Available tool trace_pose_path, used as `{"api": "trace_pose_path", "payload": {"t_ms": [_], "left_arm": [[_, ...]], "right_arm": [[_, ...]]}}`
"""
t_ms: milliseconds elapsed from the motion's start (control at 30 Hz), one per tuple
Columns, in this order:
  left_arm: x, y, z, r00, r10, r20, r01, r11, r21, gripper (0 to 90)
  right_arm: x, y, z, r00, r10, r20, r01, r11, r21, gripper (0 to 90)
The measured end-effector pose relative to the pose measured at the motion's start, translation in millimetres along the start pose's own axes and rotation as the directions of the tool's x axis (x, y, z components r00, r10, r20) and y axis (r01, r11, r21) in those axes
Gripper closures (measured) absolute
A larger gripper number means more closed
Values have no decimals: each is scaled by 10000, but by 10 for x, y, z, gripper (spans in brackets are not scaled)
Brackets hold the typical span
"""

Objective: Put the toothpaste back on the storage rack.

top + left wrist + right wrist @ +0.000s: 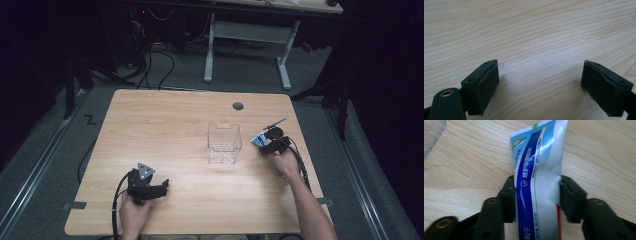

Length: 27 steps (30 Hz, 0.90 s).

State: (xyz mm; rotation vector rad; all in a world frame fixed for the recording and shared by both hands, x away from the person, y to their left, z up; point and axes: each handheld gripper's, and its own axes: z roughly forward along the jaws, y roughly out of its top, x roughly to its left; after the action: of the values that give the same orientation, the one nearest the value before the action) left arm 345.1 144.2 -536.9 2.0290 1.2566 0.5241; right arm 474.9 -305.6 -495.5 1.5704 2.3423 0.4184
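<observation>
While my right gripper (537,195) pinches the toothpaste tube (537,170) across its flat body, just to the right of the clear plastic box (224,144), I judge the tube light, soft and slick, likely to buckle or slide under a hard squeeze. A hold nearer its stiffer cap end seems safer. My left gripper (539,82) rests well left of the box, jaws spread over bare table (529,32), holding nothing.
</observation>
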Motion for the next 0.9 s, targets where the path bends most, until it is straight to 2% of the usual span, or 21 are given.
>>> {"api": "trace_pose_path", "payload": {"t_ms": [33,67,167,567,900], "left_arm": [[0,0,0,10000,-5,1,5,10000,-1,150],[0,0,0,10000,-5,0,5,10000,-3,150],[0,0,0,10000,-5,0,5,10000,0,149],[0,0,0,10000,-9,0,9,10000,-2,150],[0,0,0,10000,-5,-1,5,10000,-1,149]], "right_arm": [[-17,0,-12,10000,13,35,-13,10000,40,649],[-33,-3,-12,10000,25,-38,-25,10000,96,656],[-60,-4,-7,9996,136,-247,-135,9999,47,671],[-1,-11,-50,9993,-326,-191,327,9995,43,713],[-41,-81,-218,9967,-125,-805,65,9972,-742,717]]}}
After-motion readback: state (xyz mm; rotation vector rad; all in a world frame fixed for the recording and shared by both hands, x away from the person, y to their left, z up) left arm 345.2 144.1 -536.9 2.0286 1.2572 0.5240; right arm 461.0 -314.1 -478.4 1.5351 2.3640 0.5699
